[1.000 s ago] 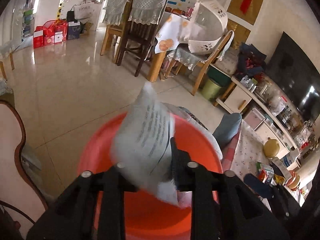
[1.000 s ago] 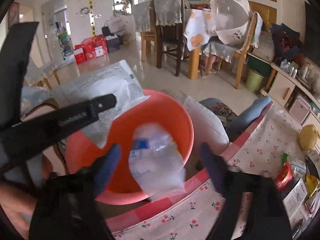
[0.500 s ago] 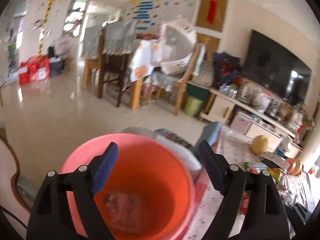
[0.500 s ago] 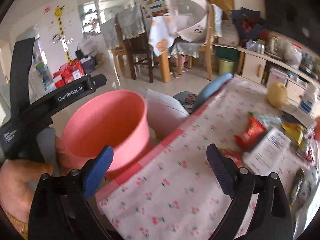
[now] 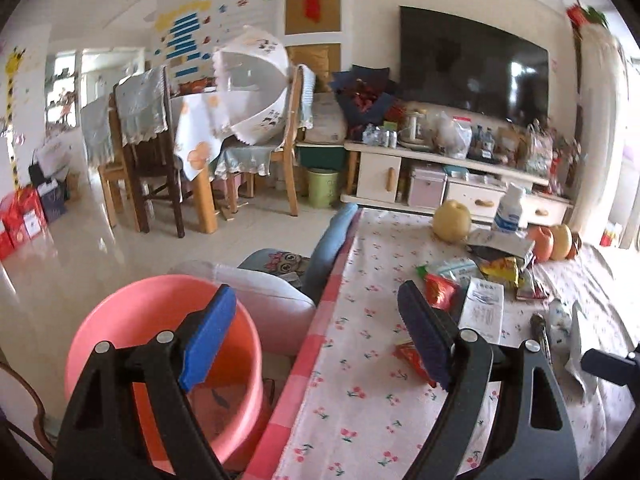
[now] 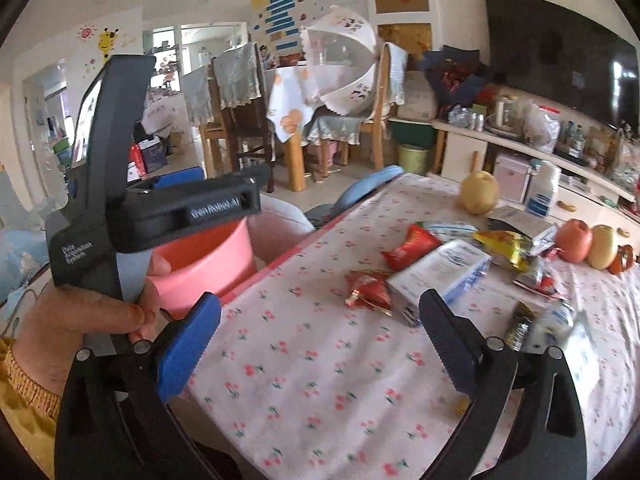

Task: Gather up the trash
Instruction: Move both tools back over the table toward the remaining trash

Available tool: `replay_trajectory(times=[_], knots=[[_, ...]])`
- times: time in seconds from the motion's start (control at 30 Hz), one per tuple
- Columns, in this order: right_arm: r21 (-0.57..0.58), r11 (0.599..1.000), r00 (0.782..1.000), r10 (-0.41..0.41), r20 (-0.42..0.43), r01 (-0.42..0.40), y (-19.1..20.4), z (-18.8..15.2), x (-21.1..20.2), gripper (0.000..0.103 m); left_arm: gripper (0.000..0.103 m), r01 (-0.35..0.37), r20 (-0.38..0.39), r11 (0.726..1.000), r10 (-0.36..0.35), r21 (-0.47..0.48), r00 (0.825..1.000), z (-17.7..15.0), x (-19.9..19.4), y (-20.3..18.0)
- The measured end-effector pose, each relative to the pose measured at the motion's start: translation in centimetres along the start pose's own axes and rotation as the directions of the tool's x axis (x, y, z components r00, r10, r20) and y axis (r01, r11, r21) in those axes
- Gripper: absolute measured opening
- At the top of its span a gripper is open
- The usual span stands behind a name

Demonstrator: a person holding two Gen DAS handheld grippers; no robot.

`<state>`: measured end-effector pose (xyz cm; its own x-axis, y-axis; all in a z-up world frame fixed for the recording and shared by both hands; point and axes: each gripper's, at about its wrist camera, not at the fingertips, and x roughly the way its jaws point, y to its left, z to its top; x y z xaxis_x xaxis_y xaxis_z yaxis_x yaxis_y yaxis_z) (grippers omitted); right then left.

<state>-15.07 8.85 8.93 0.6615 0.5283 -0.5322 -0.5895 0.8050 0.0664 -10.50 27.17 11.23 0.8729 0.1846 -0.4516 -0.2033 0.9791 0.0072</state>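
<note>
Left wrist view: our left gripper (image 5: 316,336) is spread wide w/ nothing between the blue pads, hanging over the table (image 5: 360,400) edge. The pink bucket (image 5: 120,320) sits just off the table's left side, below & left of the gripper; we see a flattened bag or wrapper lying in its bottom, details too blurry to tell. The table has a cherry-print cloth w/ a pink checked border.

Trash is scattered across the far-right part of the table: a red snack wrapper (image 5: 440,290) near the right pad, a white paper box (image 5: 482,312) just beside it, a yellow wrapper (image 5: 502,270) further back. A second red wrapper (image 5: 412,358) lies partly hidden behind the right finger. A yellow pear (image 5: 450,222) & a white bottle (image 5: 508,210) stand at the far edge, apples (image 5: 552,238) to the right.

Right wrist view: our right gripper (image 6: 320,340) is also fully released, empty, above the cloth near the table's front-left area. A crumpled red wrapper (image 6: 370,292) lies ahead, between the fingers, touching the white box (image 6: 444,270). Another red wrapper (image 6: 410,246) sits just behind. The left hand (image 6: 92,312) clutches the left gripper's black handle at frame left, w/ the bucket (image 6: 212,256) behind it, close to the table edge.
</note>
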Motion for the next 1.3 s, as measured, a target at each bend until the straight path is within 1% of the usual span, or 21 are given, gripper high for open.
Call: replay_trajectory(times=[0.1, 0.2, 0.47, 0.6, 0.9, 1.07, 1.2, 1.3], knots=[[0.013, 1.000, 1.000, -0.017, -0.001, 0.017, -0.8, -0.6, -1.0, 0.098, 0.084, 0.005, 0.010, 1.000, -0.005, 0.001, 1.000, -0.3, -0.2, -0.8], [0.022, 0.999, 1.000, -0.030, -0.002, 0.030, -1.6, -1.5, -1.7, 0.098, 0.084, 0.030, 0.006, 0.999, -0.030, -0.015, 1.000, -0.1, 0.1, -1.4], [0.021, 0.998, 0.998, -0.062, -0.006, 0.062, -3.0, -2.9, -3.0, 0.098, 0.084, 0.060, 0.007, 0.998, -0.060, 0.017, 0.998, -0.4, 0.1, -4.3], [0.033, 0.998, 0.998, -0.060, -0.013, 0.060, -4.0, -3.4, -3.4, 0.098, 0.084, 0.072, -0.003, 0.997, -0.072, 0.016, 0.997, -0.5, 0.3, -5.3], [0.108, 0.991, 0.997, -0.076, -0.026, 0.078, -7.0, -4.4, -4.5, 0.098, 0.084, 0.077, -0.028, 0.996, -0.075, 0.050, 0.997, -0.8, 0.7, -7.7], [0.130, 0.988, 0.996, -0.085, -0.030, 0.088, -8.3, -4.8, -4.8, 0.098, 0.084, 0.082, -0.043, 0.995, -0.080, 0.062, 0.996, -1.0, 1.1, -8.6], [0.143, 0.985, 0.995, -0.095, -0.034, 0.099, -9.2, -5.1, -5.0, 0.098, 0.084, 0.092, -0.036, 0.992, -0.089, 0.092, 0.995, -1.1, 1.0, -10.0], [0.160, 0.981, 0.994, -0.103, -0.035, 0.107, -10.2, -5.2, -5.3, 0.098, 0.084, 0.108, -0.046, 0.986, -0.103, 0.124, 0.994, -1.4, 1.2, -11.1]])
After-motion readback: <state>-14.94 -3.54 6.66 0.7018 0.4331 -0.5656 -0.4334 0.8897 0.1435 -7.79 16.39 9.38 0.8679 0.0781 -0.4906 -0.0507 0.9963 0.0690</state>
